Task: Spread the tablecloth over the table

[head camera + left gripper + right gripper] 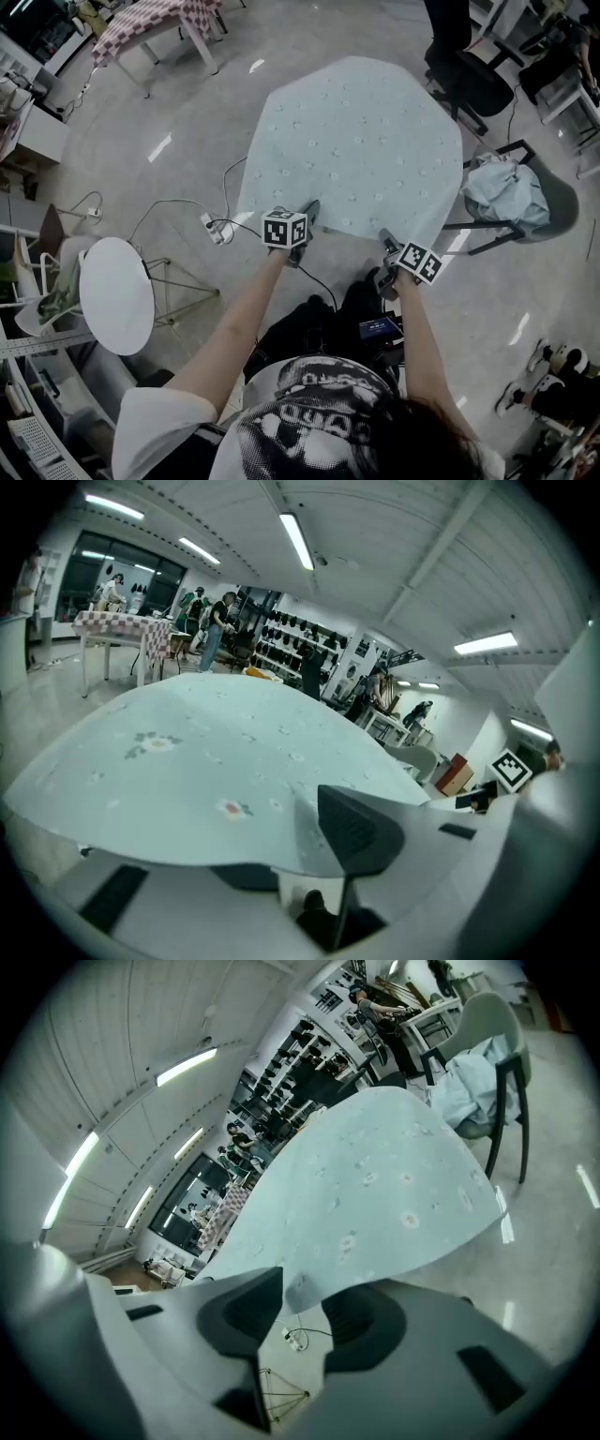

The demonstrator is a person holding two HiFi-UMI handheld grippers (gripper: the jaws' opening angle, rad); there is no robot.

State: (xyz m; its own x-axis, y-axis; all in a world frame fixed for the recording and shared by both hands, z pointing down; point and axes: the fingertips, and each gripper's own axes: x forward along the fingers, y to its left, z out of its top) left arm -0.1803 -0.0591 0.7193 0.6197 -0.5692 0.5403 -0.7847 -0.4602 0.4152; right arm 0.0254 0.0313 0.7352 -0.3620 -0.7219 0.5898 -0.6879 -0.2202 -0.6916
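Tablecloth: thin pale-blue fabric with a small flower print. Roughly octagonal outline, no clear long axis. It is spread flat over the desk, which is hidden beneath. Left tool and right tool are at the near hem. Both have jaws apart, with the hem lying loose between the pads.

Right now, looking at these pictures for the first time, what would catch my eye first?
A pale blue flowered tablecloth lies spread flat at the centre, its near edge between the jaws of the left gripper and right gripper. A crumpled pale cloth sits on the grey chair at right.
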